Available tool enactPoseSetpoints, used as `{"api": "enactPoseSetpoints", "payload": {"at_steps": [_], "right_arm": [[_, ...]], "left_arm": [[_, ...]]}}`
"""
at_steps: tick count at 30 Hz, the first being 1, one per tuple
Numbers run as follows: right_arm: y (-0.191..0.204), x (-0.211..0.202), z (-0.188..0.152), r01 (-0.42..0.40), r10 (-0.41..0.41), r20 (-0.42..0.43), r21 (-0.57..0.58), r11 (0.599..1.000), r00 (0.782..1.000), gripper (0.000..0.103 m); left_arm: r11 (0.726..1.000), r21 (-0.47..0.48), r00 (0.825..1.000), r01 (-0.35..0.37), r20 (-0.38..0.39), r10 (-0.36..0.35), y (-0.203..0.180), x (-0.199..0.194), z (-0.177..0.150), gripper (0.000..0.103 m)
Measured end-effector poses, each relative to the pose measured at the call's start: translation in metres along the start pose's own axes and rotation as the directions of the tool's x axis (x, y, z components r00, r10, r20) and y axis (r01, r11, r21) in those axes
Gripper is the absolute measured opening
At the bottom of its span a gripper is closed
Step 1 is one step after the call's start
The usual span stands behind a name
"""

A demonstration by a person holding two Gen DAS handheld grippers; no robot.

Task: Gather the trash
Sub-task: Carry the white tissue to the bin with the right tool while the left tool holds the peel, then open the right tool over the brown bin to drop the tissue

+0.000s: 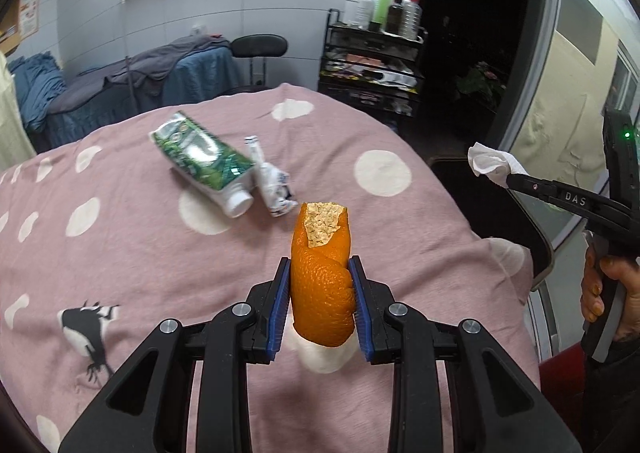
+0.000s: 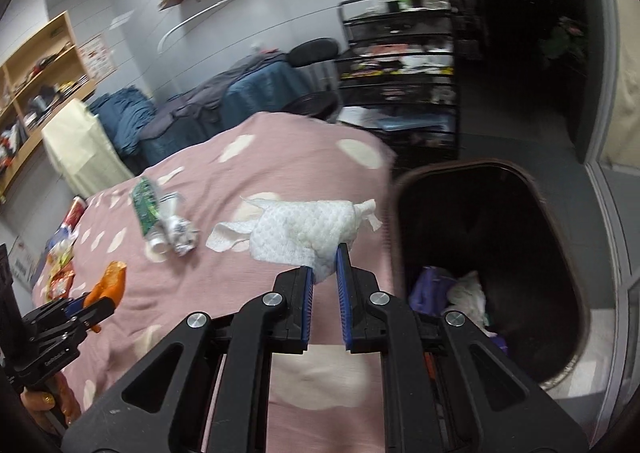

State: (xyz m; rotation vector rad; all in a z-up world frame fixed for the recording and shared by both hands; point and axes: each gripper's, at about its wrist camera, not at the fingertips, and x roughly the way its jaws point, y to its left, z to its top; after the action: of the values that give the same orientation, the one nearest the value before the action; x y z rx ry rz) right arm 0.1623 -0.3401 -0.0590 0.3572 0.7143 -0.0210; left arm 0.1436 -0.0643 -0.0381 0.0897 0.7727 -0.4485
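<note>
Blue-padded fingers (image 1: 280,305) of the left gripper (image 1: 320,305) pinched an orange peel (image 1: 320,285) above the pink bedspread (image 1: 120,253), while the right gripper (image 2: 325,281), angled downward, clamped a white tissue (image 2: 308,231) beside the dark bin (image 2: 500,253).

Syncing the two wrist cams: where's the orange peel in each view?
Left wrist: orange peel at centre, low in the picture, clamped upright in the left hand-held gripper.
Right wrist: orange peel at far left, below the middle, in that same gripper over the pink spotted cover.
Shared landmark: the green toothpaste tube lying on the cover beside a crumpled white wrapper.
</note>
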Motion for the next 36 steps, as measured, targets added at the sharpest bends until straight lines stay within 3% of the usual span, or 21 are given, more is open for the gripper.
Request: {"api": "enactPoseSetpoints", "payload": {"at_steps": [11,23,26,30,36], "right_arm": [[-0.073,0.009,-0.009,0.219,-0.217,-0.023,0.101,0.971,0.976,0.013],[-0.110,0.056,-0.025,0.286,-0.267,-0.138,0.143,0.947,0.954,0.013],[-0.117,0.066,-0.030,0.290,-0.262,-0.174,0.169,0.942,0.949,0.019],[-0.117,0.067,-0.039,0.313,-0.285,-0.169,0.172,0.934,0.944,0.061],[-0.117,0.056,-0.044,0.306,-0.283,-0.147,0.179,0.935,0.948,0.063]], "left_arm": [[0.995,0.060,0.996,0.085,-0.035,-0.083,-0.040,0.020,0.014,0.029],[0.985,0.123,0.991,0.124,-0.065,-0.116,-0.076,0.036,0.019,0.029],[0.983,0.131,0.990,0.131,-0.070,-0.123,-0.080,0.040,0.021,0.029],[0.979,0.133,0.986,0.154,-0.082,-0.144,-0.088,0.045,0.024,0.029],[0.973,0.156,0.983,0.173,-0.089,-0.160,-0.102,0.052,0.030,0.029]]}}
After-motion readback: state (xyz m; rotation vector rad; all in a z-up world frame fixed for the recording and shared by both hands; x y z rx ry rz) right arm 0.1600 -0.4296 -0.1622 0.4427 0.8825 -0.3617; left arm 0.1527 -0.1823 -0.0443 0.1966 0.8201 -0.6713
